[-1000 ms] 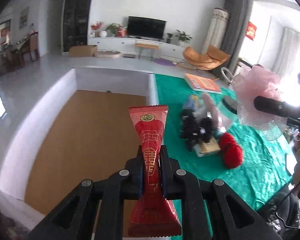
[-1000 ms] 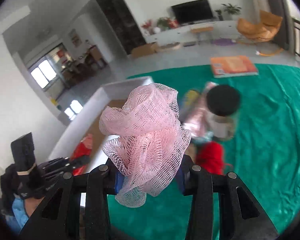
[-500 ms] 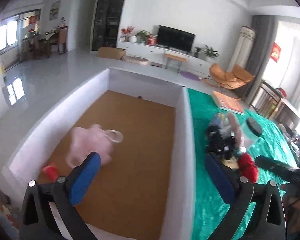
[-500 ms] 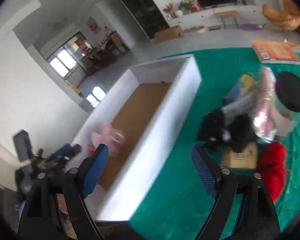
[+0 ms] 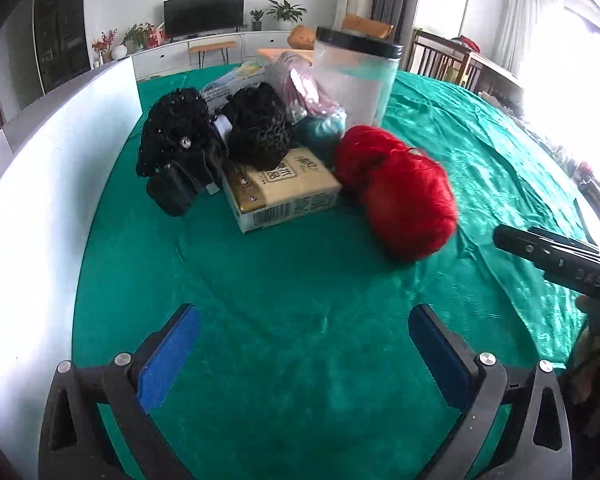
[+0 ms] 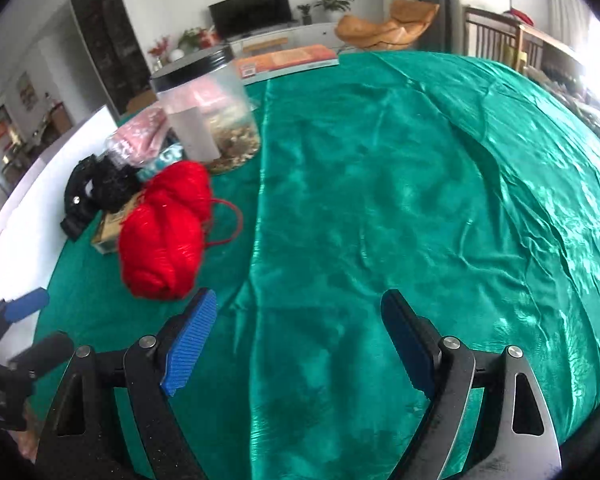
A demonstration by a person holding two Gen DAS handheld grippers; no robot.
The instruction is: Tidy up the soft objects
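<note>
- Presently, left gripper (image 5: 304, 350) stands wide open over bare green cloth (image 5: 300, 280), nothing between its pads
- Right gripper (image 6: 300, 342) likewise spread and empty
- Red yarn ball (image 6: 166, 232) lies on the cloth beside the tissue pack (image 5: 282, 190), black soft items (image 5: 180, 144) and jar (image 5: 354, 80), near the white box wall (image 5: 40, 184)

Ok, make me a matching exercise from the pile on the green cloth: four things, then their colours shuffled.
Things:
1. yarn ball
2. jar lid
3. tissue pack
4. book

Colours:
A. black
B. orange
C. red
D. beige

Pairs: 1-C, 2-A, 3-D, 4-B
</note>
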